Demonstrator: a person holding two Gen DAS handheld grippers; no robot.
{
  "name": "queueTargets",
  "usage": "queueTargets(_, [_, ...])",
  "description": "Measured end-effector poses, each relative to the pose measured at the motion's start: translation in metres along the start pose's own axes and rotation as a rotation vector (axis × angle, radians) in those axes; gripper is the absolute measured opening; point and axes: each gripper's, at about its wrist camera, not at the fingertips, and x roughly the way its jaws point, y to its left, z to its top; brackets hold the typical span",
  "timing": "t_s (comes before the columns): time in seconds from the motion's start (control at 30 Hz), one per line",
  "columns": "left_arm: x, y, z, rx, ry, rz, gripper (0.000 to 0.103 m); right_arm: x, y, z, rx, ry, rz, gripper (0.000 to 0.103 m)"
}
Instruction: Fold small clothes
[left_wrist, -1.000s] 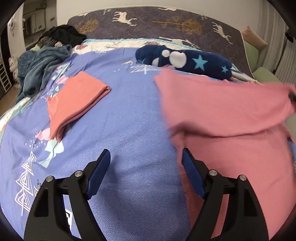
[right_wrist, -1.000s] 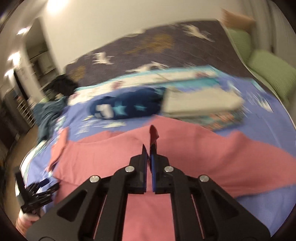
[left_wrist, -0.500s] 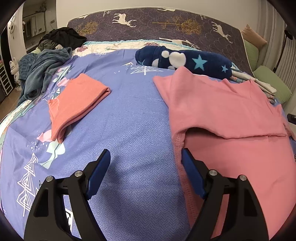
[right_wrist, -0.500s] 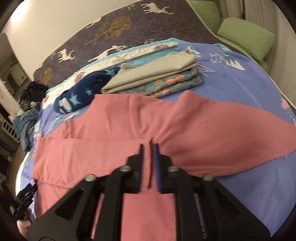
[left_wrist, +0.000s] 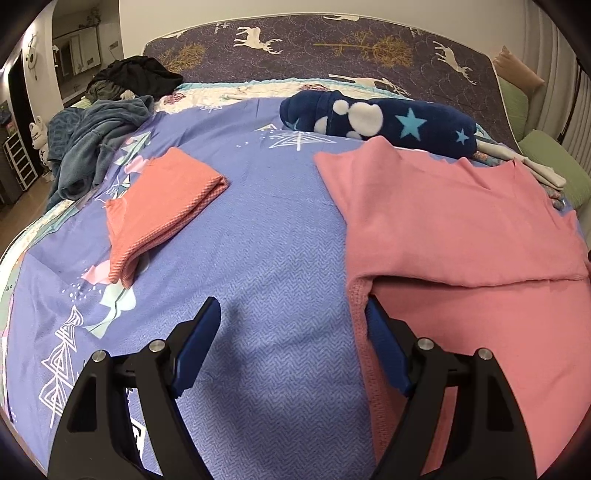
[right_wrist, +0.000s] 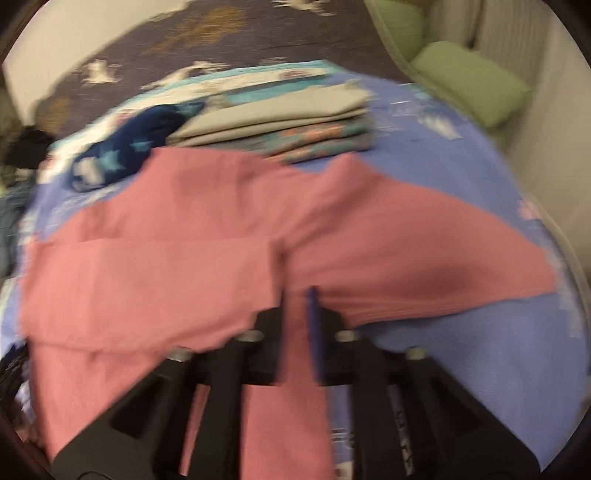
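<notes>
A: Left wrist view first. Any containers?

B: No bins or baskets; everything lies on the lilac-blue patterned bedspread. The large pink knit top is spread on the right half of it, its upper part folded down over the lower, the fold edge running across at mid-height. A smaller salmon-pink folded garment lies well apart to the left. A navy fleece roll with white dots and blue stars sits just behind the top's far edge, and a crumpled grey-blue blanket is heaped at the far left.

A: What's hard to see?

B: The top runs out of view at the right and bottom. A stack of folded clothes shows only as a sliver past the fleece.

A: And the left gripper?

B: Low over the bedspread, pointing up the bed, its blue-padded fingers spread wide with nothing between them. The right-hand finger sits at the top's left edge; I cannot tell whether it touches.

A: Right wrist view?

B: Blurred. The pink top fills the middle, one sleeve stretching right. Behind it, a stack of folded beige and patterned clothes and a green cushion.

A: The right gripper?

B: Hovering over the top, fingers slightly apart with a narrow gap; pink cloth shows through it, but nothing looks pinched
</notes>
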Motion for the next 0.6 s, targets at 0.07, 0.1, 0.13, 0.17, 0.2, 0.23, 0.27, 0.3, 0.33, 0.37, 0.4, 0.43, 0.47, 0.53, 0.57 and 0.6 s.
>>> queueTargets(0.07, [-0.002, -0.001, 0.0, 0.001, -0.006, -0.027, 0.064, -0.011, 0.004, 0.006, 0.014, -0.042, 0.027, 0.04])
queueTargets(0.1, [-0.002, -0.002, 0.0, 0.002, -0.007, -0.045, 0.055, -0.016, 0.011, 0.01, 0.001, -0.058, 0.06, 0.04])
queueTargets(0.13, [-0.003, -0.003, 0.0, 0.006, -0.007, -0.061, 0.05, -0.023, 0.027, 0.016, -0.039, -0.071, 0.113, 0.04])
queueTargets(0.17, [-0.003, -0.006, 0.0, 0.014, -0.006, -0.079, 0.041, -0.028, 0.044, 0.021, -0.085, -0.074, 0.165, 0.041])
queueTargets(0.2, [-0.003, -0.009, 0.001, 0.023, -0.007, -0.091, 0.033, -0.031, 0.07, 0.027, -0.151, -0.06, 0.237, 0.042])
queueTargets(0.23, [-0.004, -0.012, 0.001, 0.031, -0.008, -0.102, 0.03, -0.033, 0.099, 0.033, -0.224, -0.035, 0.328, 0.046])
queueTargets(0.27, [-0.004, -0.015, 0.001, 0.039, -0.011, -0.115, 0.024, -0.034, 0.128, 0.039, -0.29, -0.01, 0.415, 0.051])
queueTargets(0.3, [-0.005, -0.018, 0.001, 0.048, -0.014, -0.123, 0.02, -0.033, 0.149, 0.044, -0.334, 0.008, 0.464, 0.054])
queueTargets(0.33, [-0.005, -0.02, 0.0, 0.057, -0.018, -0.124, 0.019, -0.03, 0.186, 0.051, -0.405, 0.044, 0.535, 0.057])
queueTargets(0.37, [-0.005, -0.021, 0.0, 0.06, -0.021, -0.121, 0.019, -0.027, 0.208, 0.056, -0.437, 0.071, 0.573, 0.058])
queueTargets(0.4, [-0.005, -0.022, 0.0, 0.062, -0.024, -0.118, 0.018, -0.024, 0.227, 0.06, -0.457, 0.098, 0.603, 0.059])
queueTargets(0.43, [-0.005, -0.022, -0.001, 0.063, -0.026, -0.116, 0.018, -0.015, 0.26, 0.066, -0.486, 0.159, 0.654, 0.062])
queueTargets(0.47, [-0.005, -0.023, -0.002, 0.065, -0.029, -0.111, 0.018, -0.008, 0.277, 0.069, -0.502, 0.188, 0.673, 0.063])
queueTargets(0.53, [-0.006, -0.025, -0.002, 0.071, -0.035, -0.099, 0.018, 0.01, 0.318, 0.074, -0.552, 0.249, 0.675, 0.063])
queueTargets(0.57, [-0.006, -0.026, -0.003, 0.074, -0.04, -0.085, 0.018, 0.018, 0.332, 0.075, -0.575, 0.273, 0.661, 0.063])
queueTargets(0.6, [-0.007, -0.027, -0.003, 0.079, -0.046, -0.074, 0.018, 0.028, 0.345, 0.076, -0.596, 0.3, 0.642, 0.063])
